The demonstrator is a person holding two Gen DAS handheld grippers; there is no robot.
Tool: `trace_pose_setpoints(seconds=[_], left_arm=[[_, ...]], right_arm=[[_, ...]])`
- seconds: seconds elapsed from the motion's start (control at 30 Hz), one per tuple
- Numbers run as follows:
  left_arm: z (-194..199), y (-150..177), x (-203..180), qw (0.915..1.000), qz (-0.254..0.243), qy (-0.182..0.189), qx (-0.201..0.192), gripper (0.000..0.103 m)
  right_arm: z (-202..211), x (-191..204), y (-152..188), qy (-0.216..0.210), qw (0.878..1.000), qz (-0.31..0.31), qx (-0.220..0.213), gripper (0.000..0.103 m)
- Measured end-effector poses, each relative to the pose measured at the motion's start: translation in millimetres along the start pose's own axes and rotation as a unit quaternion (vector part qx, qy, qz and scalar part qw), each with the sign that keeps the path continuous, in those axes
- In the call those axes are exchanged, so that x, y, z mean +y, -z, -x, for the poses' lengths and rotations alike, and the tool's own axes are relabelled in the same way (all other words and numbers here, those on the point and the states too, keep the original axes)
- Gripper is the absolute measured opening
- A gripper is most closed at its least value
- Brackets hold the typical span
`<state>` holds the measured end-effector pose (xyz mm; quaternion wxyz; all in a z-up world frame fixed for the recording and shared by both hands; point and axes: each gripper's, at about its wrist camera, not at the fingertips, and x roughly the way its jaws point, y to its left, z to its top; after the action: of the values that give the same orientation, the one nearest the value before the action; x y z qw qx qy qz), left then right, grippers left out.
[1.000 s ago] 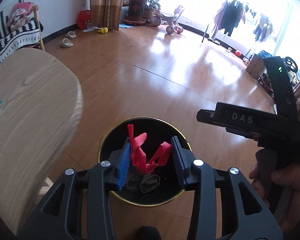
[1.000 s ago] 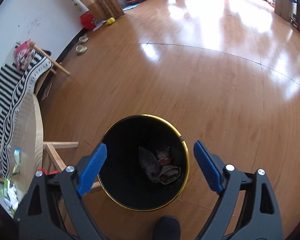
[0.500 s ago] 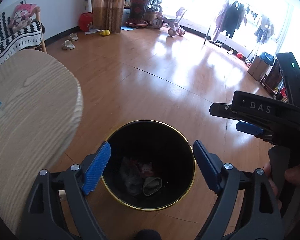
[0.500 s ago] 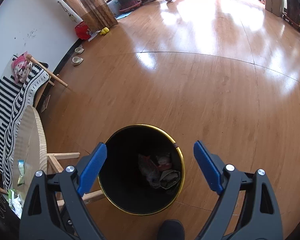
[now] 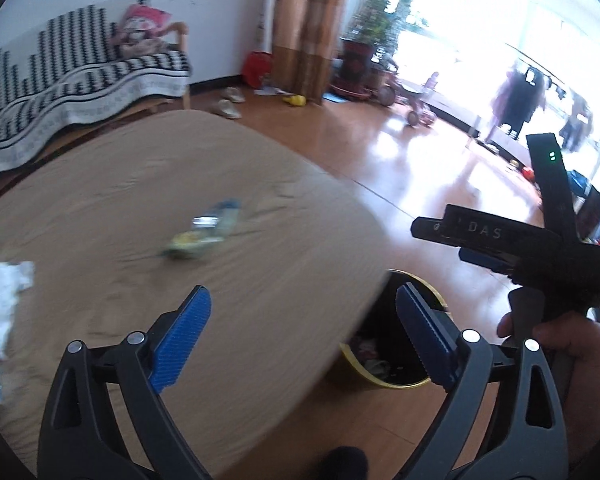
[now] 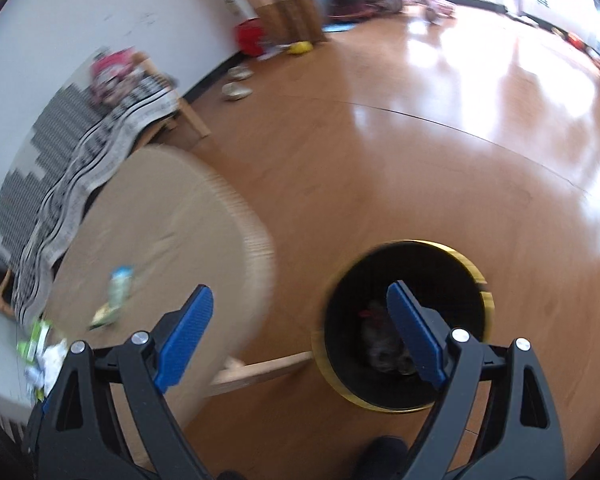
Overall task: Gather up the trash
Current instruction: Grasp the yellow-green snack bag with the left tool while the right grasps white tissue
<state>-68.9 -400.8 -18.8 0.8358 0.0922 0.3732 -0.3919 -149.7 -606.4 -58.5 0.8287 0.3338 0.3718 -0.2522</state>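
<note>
My left gripper [image 5: 300, 320] hovers over the edge of the round wooden table [image 5: 120, 208]. Its jaws are opening wide, and there is nothing between them. A blue-and-yellow wrapper [image 5: 204, 236] lies on the table ahead of it, and crumpled white paper [image 5: 4, 292] lies at the left. The black bin with a gold rim [image 5: 380, 380] stands on the floor, half hidden under the table edge, with trash inside. My right gripper [image 6: 300, 312] is open and empty, between the table [image 6: 172, 220] and the bin [image 6: 485, 300]. Wrappers [image 6: 120, 280] lie on the table to its left.
The right gripper [image 5: 444, 240] and the hand holding it [image 5: 560, 344] sit close on the right in the left wrist view. A bench with a black-and-white cover [image 5: 80, 76] stands behind the table. The wooden floor [image 6: 420, 140] stretches beyond, with slippers, plants and toys by the far wall.
The left jaws opened and the red scrap dropped into the bin. Both grippers then rose and swung left from above the bin toward the table. The right jaws stayed open.
</note>
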Motion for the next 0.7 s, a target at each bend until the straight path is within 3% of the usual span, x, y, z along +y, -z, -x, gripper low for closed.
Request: trace_pose_setpoints(seconds=[0.23,0.47,0.63,0.7], left_arm=[[75,12,141,0.9916,0.082,-0.098,-0.018,0.091],[136,63,260,0.9657,0.163,-0.201,-0.025,0.091],[146,87,316,0.9515,0.217,-0.218,-0.008,0.091],[144,90,329,0.9497,0.229,-0.214,-0.003,0.091]], right_arm=[[-14,153,29,-0.075,0.992,0.101,0.021,0.086],[-32,279,82,-0.136,0.970,0.191,0.062,0.086],[-49,338,116,-0.166,0.955,0.224,0.097,0.086],[-58,354,125,-0.179,0.951,0.224,0.115,0.086]])
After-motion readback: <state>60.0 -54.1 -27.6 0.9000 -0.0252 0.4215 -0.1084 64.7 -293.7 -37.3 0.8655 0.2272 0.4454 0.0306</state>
